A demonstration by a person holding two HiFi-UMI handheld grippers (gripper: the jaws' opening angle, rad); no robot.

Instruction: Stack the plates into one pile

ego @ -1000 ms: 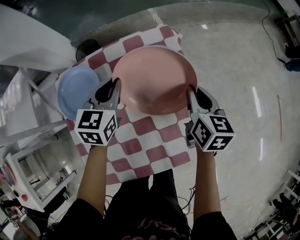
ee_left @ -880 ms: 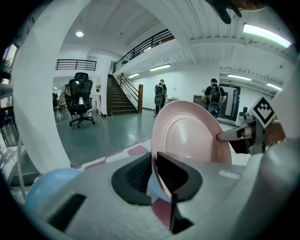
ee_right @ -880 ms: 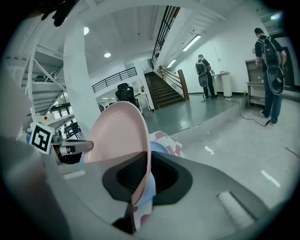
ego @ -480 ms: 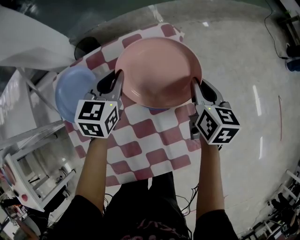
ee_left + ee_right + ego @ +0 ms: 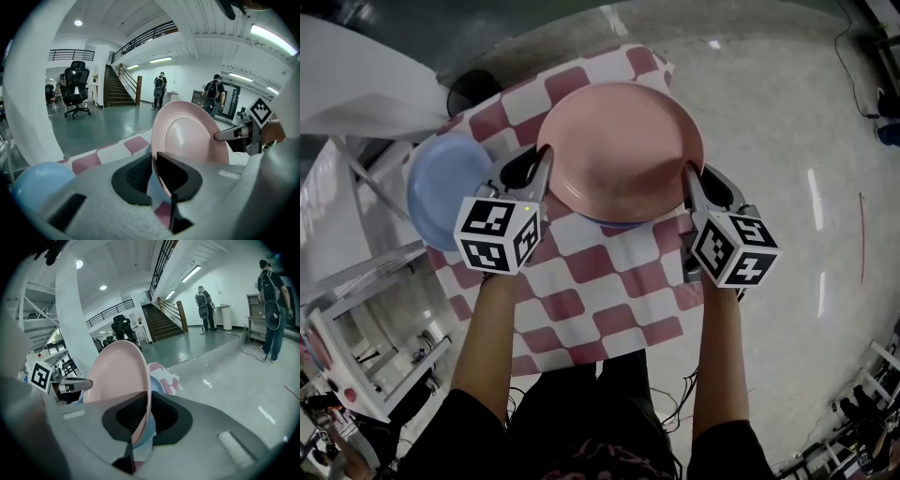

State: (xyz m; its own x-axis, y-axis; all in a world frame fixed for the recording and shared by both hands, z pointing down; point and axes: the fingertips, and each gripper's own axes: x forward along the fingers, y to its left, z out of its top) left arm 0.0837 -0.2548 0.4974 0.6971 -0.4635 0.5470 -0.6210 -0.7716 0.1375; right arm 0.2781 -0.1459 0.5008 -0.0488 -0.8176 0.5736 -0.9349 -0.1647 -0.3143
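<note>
**A:** What is changed since a second ago?

**B:** The pink plate (image 5: 621, 150) is now found a little further toward twelve o'clock over the red-and-white checked cloth (image 5: 600, 291). A blue rim (image 5: 619, 224) of a second plate is exposed under its six o'clock edge. A second ago that rim was covered. Whether the two plates touch cannot be told.

**A:** And the grip?

**B:** It is unchanged. The pink plate's edge is pinched at nine o'clock by the left gripper (image 5: 544, 165) and at about four o'clock by the right gripper (image 5: 687, 178). In both gripper views the jaws are seen closed on the thin rim, and the plate is carried between the two grippers.

**A:** Where is the other plate placed?

**B:** A light blue plate (image 5: 441, 183) is laid on the cloth at nine o'clock of the pink one, just beyond the left gripper and apart from the pink plate.

**A:** Can any writing be read?

**B:** Only black-and-white square patterns are carried on the marker cubes (image 5: 495, 234). A pinkish print (image 5: 609, 459) on the person's black shirt is too blurred to be read.
</note>
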